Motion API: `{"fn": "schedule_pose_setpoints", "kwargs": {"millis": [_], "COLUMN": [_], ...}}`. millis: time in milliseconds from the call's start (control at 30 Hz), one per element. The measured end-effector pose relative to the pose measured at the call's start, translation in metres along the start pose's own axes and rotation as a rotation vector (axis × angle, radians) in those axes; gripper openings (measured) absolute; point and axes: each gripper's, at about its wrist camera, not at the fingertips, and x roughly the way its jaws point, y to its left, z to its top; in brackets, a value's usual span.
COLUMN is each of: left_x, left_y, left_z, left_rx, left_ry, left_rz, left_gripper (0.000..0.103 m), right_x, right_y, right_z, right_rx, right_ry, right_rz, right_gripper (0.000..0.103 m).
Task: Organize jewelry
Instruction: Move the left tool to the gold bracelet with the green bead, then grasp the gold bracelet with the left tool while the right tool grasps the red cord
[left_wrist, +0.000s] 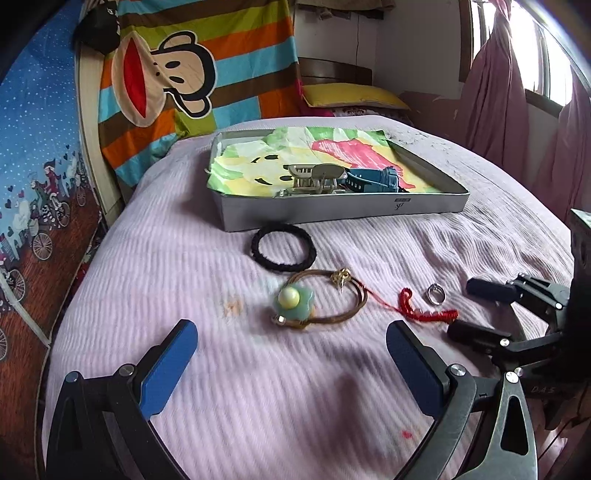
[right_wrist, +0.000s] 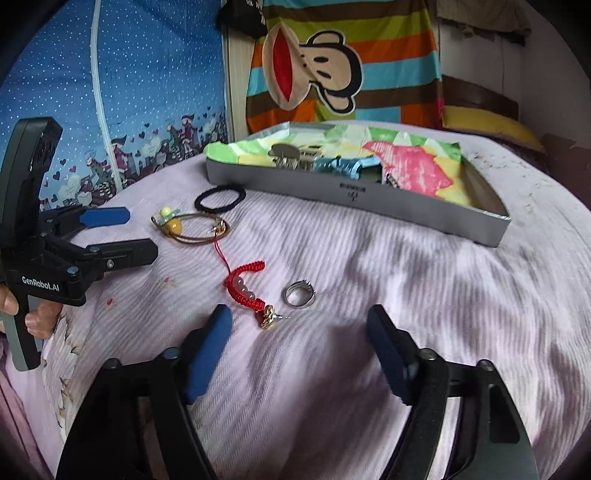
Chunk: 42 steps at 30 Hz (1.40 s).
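Observation:
On the pink bedspread lie a black hair tie (left_wrist: 283, 248) (right_wrist: 220, 198), a brown cord bracelet with a green bead charm (left_wrist: 295, 302) (right_wrist: 192, 223), a red braided cord bracelet (left_wrist: 421, 309) (right_wrist: 243, 284), a small gold earring (right_wrist: 269, 317) and a silver ring (left_wrist: 436, 293) (right_wrist: 300, 293). A grey tray (left_wrist: 343, 213) (right_wrist: 354, 192) behind them holds a beige hair claw (left_wrist: 314, 179) and a blue hair claw (left_wrist: 373, 181) on patterned cloth. My left gripper (left_wrist: 291, 343) is open, just short of the bead bracelet. My right gripper (right_wrist: 299, 332) is open, just short of the ring and earring.
A striped monkey-print cloth (left_wrist: 177, 81) hangs behind the bed. A blue printed fabric panel (left_wrist: 33, 155) stands at the left. A yellow pillow (left_wrist: 351, 95) and pink curtains (left_wrist: 517, 110) lie at the back right.

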Motion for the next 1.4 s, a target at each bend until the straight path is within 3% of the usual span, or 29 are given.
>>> {"fn": "schedule_pose_setpoints", "kwargs": {"millis": [200, 400, 633, 1067, 1400], "left_x": [0.021, 0.030, 0.029, 0.023, 0.010], "left_y": [-0.002, -0.013, -0.020, -0.021, -0.028], "left_z": [0.011, 0.009, 0.005, -0.002, -0.017], "left_rx": [0.002, 0.050, 0.089, 0.072, 0.068], "left_ry": [0.046, 0.060, 0.038, 0.017, 0.001], "left_rz": [-0.010, -0.015, -0.032, -0.056, -0.080], "left_gripper": [0.099, 0.081, 0.058, 0.027, 0.022], "right_x": [0.010, 0.014, 0.015, 0.018, 0.018], "right_y": [0.001, 0.006, 0.005, 0.003, 0.009], "right_z": [-0.001, -0.002, -0.003, -0.001, 0.001], "right_rx": [0.006, -0.011, -0.004, 0.001, -0.036], "right_ry": [0.033, 0.043, 0.041, 0.050, 0.058], "right_rz": [0.044, 0.065, 0.087, 0.109, 0.122], "right_gripper": [0.043, 0.036, 0.032, 0.031, 0.018]}}
